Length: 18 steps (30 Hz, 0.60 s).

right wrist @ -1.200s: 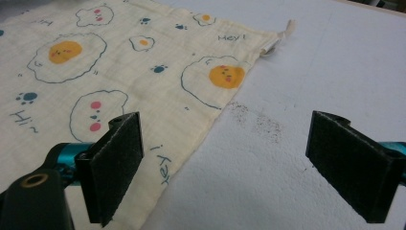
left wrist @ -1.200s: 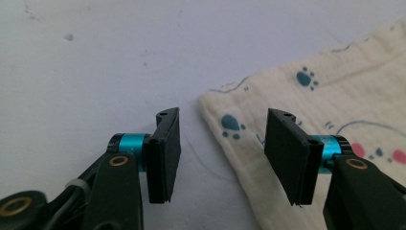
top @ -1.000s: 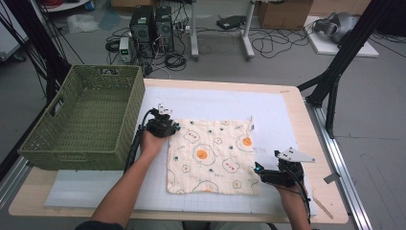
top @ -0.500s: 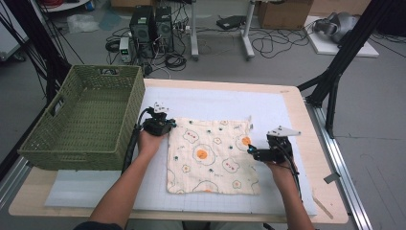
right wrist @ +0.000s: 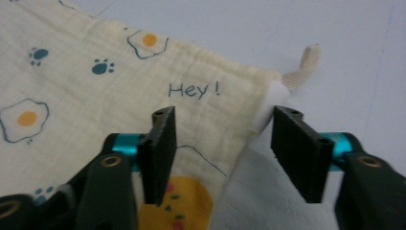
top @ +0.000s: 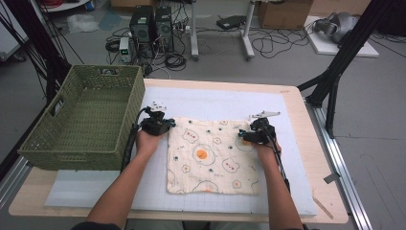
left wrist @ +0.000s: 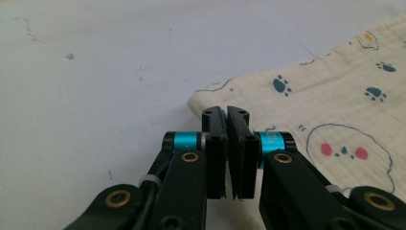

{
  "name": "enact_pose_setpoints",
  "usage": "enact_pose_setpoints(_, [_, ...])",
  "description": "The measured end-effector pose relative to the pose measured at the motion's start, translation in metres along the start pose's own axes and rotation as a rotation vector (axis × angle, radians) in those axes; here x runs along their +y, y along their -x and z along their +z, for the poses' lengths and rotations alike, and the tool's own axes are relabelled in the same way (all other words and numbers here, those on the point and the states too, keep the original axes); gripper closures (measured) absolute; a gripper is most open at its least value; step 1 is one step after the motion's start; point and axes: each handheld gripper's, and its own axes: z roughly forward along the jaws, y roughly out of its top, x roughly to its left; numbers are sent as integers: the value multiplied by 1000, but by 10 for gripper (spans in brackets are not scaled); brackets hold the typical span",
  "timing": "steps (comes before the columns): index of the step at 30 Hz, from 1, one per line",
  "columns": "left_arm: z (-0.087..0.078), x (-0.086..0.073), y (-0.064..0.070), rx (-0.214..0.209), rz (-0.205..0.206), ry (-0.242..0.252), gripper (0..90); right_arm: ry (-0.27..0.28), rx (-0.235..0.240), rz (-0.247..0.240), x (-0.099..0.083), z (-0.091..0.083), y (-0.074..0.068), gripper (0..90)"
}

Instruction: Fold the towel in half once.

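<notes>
Your left gripper [left wrist: 226, 143] is clenched at the cloth [top: 213, 155]'s upper-left corner; your right gripper [right wrist: 220, 148] gapes astride the upper-right corner, ungrasped. Folding remains.

The cloth [top: 211, 155] is soft cream woven cotton, matt, with a fine crinkled weave and printed eggs and paw marks; a stiffer twill loop [right wrist: 306, 62] sticks out at its 1 o'clock corner. Beneath it lies a pale mat [top: 210, 103], smooth and matt, lightly scuffed and speckled. The worktop [top: 299, 115] edge is light, unvarnished-looking wood. The basket [top: 81, 122] at 9 o'clock is green woven wicker, coarse and ribbed. The fingers [left wrist: 215, 143] are matt black plastic on glossy teal metal collars with brass-coloured rivets.
</notes>
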Motion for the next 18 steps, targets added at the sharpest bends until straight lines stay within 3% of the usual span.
enact_pose_setpoints(3, [0, 0, 0, -1, 1, 2, 859, -24, 12, -43, 4, 5, -6, 650])
enact_pose_setpoints(7, [-1, 1, -3, -5, -21, 17, 863, -27, 40, -23, 5, 6, -7, 837])
enact_pose_setpoints(9, [-2, 1, -4, 2, -23, 24, 865, -25, 40, -28, 6, 6, -6, 859])
enact_pose_setpoints(11, [-3, 3, -4, 3, -31, 49, 867, -22, 7, -39, 6, 5, -5, 863])
enact_pose_setpoints(14, [-5, 10, -6, 1, -51, 89, 867, 35, -12, -2, 7, 1, -1, 864])
enact_pose_setpoints(18, [-8, 22, -4, -14, -41, 130, 867, 91, -59, -24, 11, -6, 0, 863])
